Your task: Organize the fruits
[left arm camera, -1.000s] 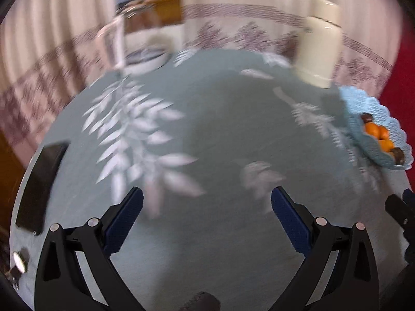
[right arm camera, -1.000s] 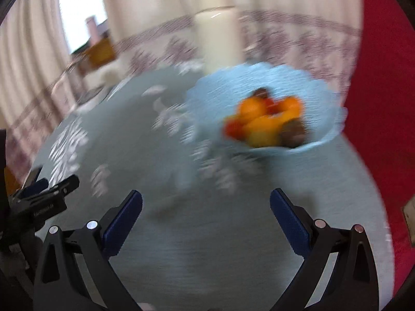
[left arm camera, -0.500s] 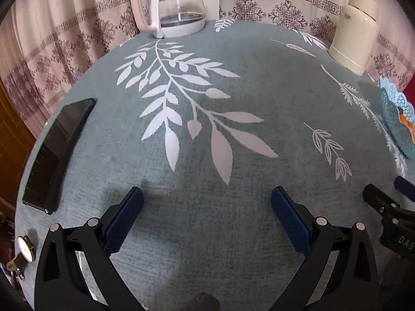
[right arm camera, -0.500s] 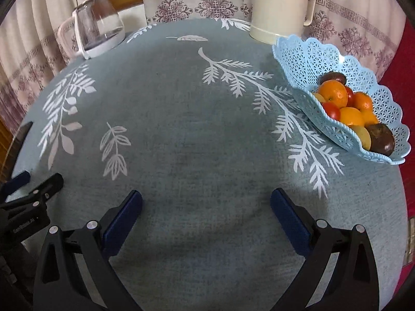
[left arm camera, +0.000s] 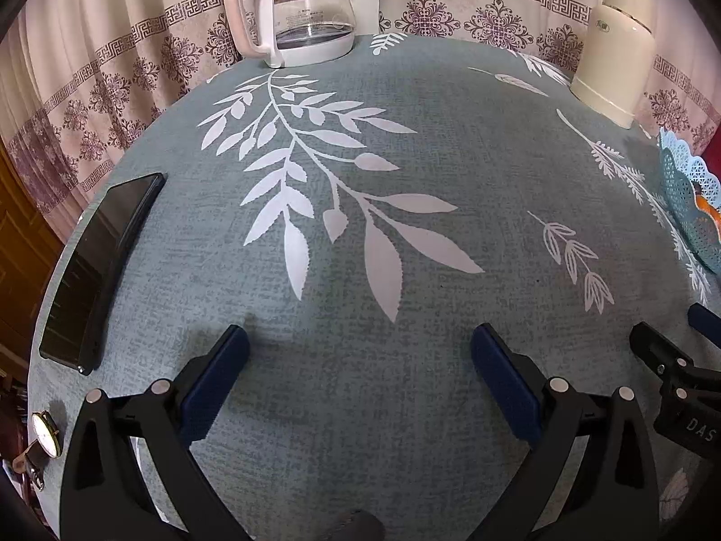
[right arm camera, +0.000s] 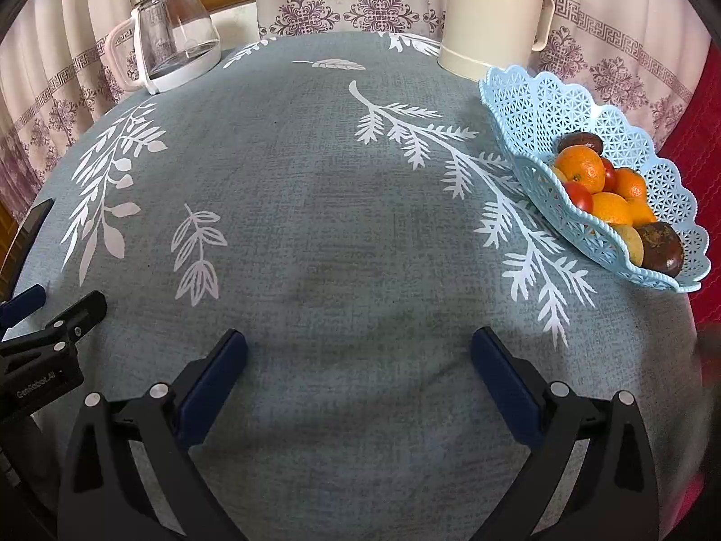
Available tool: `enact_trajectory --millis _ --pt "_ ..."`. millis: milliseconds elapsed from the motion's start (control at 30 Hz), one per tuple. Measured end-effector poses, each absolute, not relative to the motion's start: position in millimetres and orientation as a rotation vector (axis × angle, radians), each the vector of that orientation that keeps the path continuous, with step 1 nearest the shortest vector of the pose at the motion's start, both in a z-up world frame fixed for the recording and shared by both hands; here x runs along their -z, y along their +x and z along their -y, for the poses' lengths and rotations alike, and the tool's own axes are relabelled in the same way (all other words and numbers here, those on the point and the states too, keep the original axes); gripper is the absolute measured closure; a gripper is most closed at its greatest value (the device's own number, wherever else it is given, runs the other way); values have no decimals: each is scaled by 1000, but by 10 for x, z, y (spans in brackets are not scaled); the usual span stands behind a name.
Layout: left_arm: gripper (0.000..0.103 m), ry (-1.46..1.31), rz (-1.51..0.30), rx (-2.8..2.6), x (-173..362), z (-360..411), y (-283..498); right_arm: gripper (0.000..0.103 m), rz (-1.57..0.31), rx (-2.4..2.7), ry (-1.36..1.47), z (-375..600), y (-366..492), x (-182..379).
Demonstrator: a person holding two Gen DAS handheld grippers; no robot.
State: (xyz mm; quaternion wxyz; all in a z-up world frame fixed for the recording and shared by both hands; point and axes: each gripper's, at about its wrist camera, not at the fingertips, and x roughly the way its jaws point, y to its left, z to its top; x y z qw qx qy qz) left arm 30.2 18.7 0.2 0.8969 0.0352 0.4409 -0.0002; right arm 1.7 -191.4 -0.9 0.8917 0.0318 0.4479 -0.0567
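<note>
One light-blue lattice basket (right arm camera: 563, 108) at the right edge of the tabletop, holding a small heap of fruit: three oranges (right arm camera: 580, 169) clearly countable, two red round fruits (right arm camera: 579, 195), two dark brown ones (right arm camera: 661, 248), one yellowish piece (right arm camera: 631, 243) at the near rim; anything lower in the pile hidden. Only a sliver of that basket visible from the left wrist. Two grippers over the near edge of the tablecloth (right arm camera: 338, 225), side by side: left gripper (left arm camera: 359, 351) spread wide with nothing between the blue pads, right gripper (right arm camera: 359, 354) likewise wide apart and empty. One cream jug (right arm camera: 491, 13) just behind the basket at the far right edge. One glass kettle (left arm camera: 306, 9) at the far left edge. One black phone (left arm camera: 99, 270) along the left edge, one wristwatch (left arm camera: 45, 435) at the near left corner.
</note>
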Motion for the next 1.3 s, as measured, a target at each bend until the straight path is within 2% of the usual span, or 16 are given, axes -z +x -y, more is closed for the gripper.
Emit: enact_trajectory --millis 1300 --pt "2 68 -913 3 10 -172 331 5 -929 121 62 1909 16 2"
